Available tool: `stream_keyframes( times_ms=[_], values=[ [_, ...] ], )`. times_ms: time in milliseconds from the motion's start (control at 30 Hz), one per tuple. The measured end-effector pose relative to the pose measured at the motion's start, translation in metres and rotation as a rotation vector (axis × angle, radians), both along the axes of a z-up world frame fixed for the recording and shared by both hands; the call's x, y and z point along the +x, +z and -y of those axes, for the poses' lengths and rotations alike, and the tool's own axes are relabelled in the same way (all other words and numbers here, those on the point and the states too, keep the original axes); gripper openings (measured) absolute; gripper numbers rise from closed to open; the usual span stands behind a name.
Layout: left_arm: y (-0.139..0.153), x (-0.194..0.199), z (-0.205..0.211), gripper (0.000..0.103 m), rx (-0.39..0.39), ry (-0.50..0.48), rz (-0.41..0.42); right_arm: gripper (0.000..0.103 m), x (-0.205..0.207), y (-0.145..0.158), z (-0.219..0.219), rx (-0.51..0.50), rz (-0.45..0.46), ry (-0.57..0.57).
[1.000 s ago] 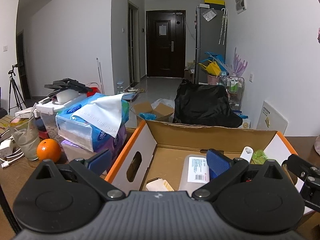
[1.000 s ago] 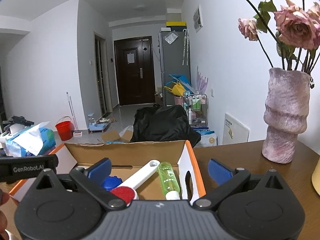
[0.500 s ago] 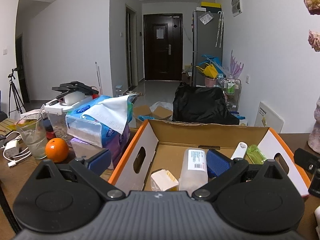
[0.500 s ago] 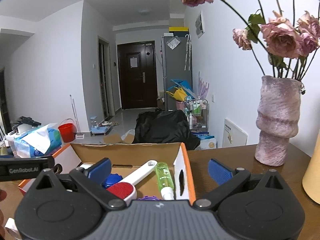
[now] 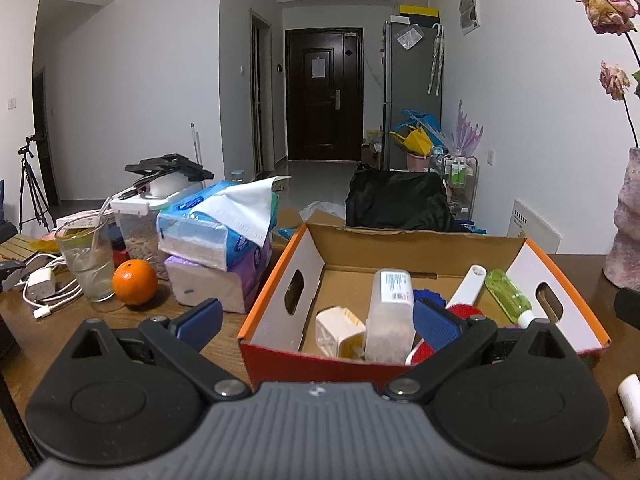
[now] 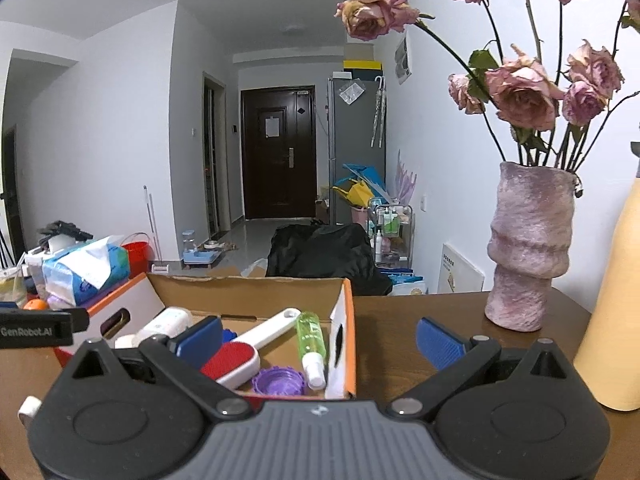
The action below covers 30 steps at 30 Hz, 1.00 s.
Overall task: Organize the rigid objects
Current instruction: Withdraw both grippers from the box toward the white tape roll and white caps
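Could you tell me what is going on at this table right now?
A person is tidying rigid items into a cardboard box on a wooden table, with a gripper in each hand. Both the left gripper and the right gripper are open and empty, held on the near side of the box. Inside lie a clear container, a lint brush, a green spray bottle and a purple lid. An orange and tissue packs sit outside to the left.
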State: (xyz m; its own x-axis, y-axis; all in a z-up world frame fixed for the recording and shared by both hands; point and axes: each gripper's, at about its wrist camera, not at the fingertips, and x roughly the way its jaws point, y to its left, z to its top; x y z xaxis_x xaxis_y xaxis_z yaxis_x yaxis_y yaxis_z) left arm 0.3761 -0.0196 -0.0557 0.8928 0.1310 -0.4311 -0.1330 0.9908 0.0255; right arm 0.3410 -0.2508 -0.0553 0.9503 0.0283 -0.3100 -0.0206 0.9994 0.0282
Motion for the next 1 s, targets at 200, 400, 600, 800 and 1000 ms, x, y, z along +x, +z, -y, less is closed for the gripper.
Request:
stream_keyframes(
  times_ms=[200, 400, 600, 800, 1000],
  values=[
    [-0.003, -0.022, -0.003, 0.103, 0.001, -0.001, -0.006, 0.103, -0.019, -0.004, 0.011, -0.017, -0.011, -0.008],
    [-0.005, -0.038, -0.004, 0.103, 0.003, 0.009, -0.009, 0.103, -0.038, -0.009, 0.024, -0.021, -0.017, -0.018],
    [-0.012, -0.053, -0.007, 0.103, 0.000, 0.019, -0.027, 0.103, -0.055, -0.015, 0.043, -0.026, -0.036, -0.040],
    [-0.019, -0.067, -0.009, 0.103, -0.006, 0.031, -0.052, 0.103, -0.068, -0.024, 0.071, -0.027, -0.075, -0.076],
    [-0.028, -0.078, -0.010, 0.103, -0.018, 0.049, -0.082, 0.103, -0.079, -0.036, 0.100, -0.038, -0.123, -0.116]
  ],
)
